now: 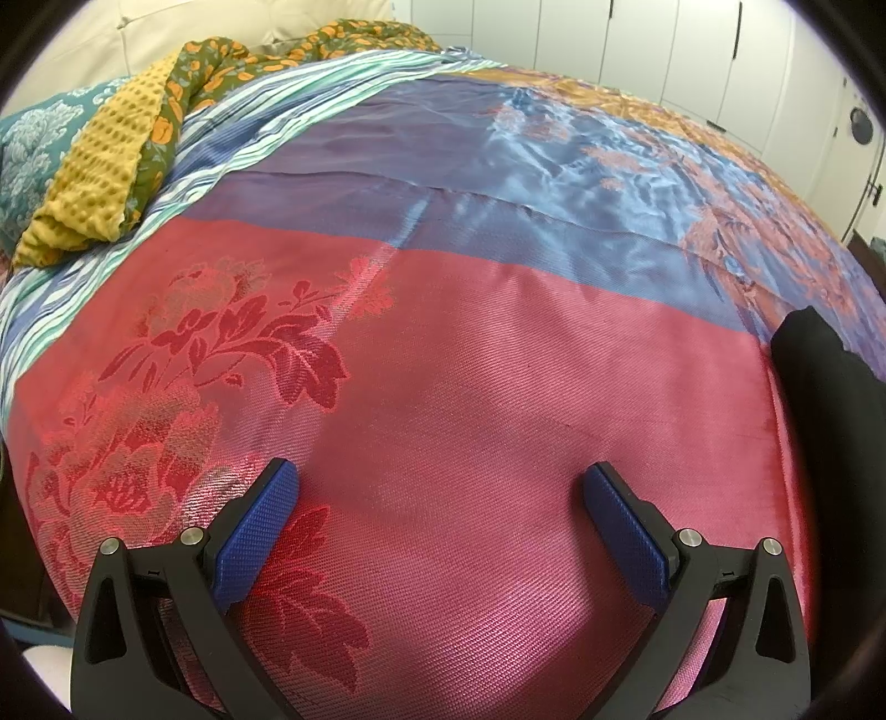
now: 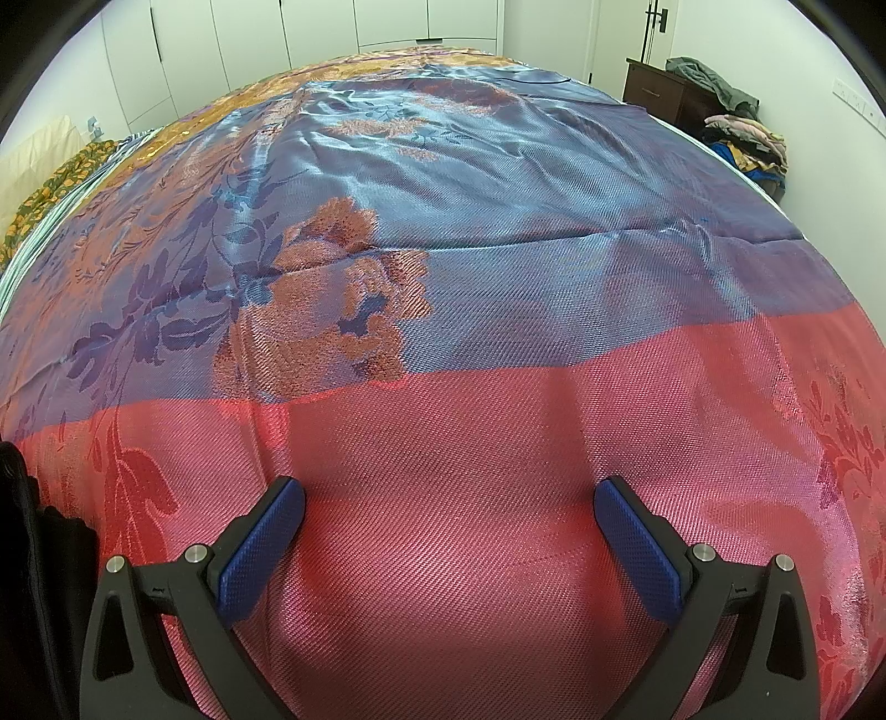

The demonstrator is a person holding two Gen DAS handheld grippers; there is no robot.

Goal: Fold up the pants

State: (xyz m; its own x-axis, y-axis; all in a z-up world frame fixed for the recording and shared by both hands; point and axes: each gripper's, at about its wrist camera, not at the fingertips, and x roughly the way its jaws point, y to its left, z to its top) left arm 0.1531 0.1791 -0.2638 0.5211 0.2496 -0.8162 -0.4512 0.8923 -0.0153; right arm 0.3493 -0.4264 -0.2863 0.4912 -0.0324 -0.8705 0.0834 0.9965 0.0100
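Observation:
Black pants (image 1: pixel 830 410) lie on the bed at the right edge of the left wrist view. The same dark cloth (image 2: pixel 27 509) shows at the lower left edge of the right wrist view. My left gripper (image 1: pixel 440 482) is open and empty, low over the pink part of the bedspread (image 1: pixel 470 387), left of the pants. My right gripper (image 2: pixel 448 498) is open and empty over the pink bedspread (image 2: pixel 443 443), right of the pants. Most of the pants is out of both views.
A yellow waffle blanket (image 1: pixel 94 171) and floral cloth (image 1: pixel 266 55) lie bunched at the bed's head, next to a teal pillow (image 1: pixel 27 144). White wardrobes (image 2: pixel 221 50) line the far wall. A dark dresser (image 2: pixel 664 94) with piled clothes (image 2: pixel 736 138) stands at the right.

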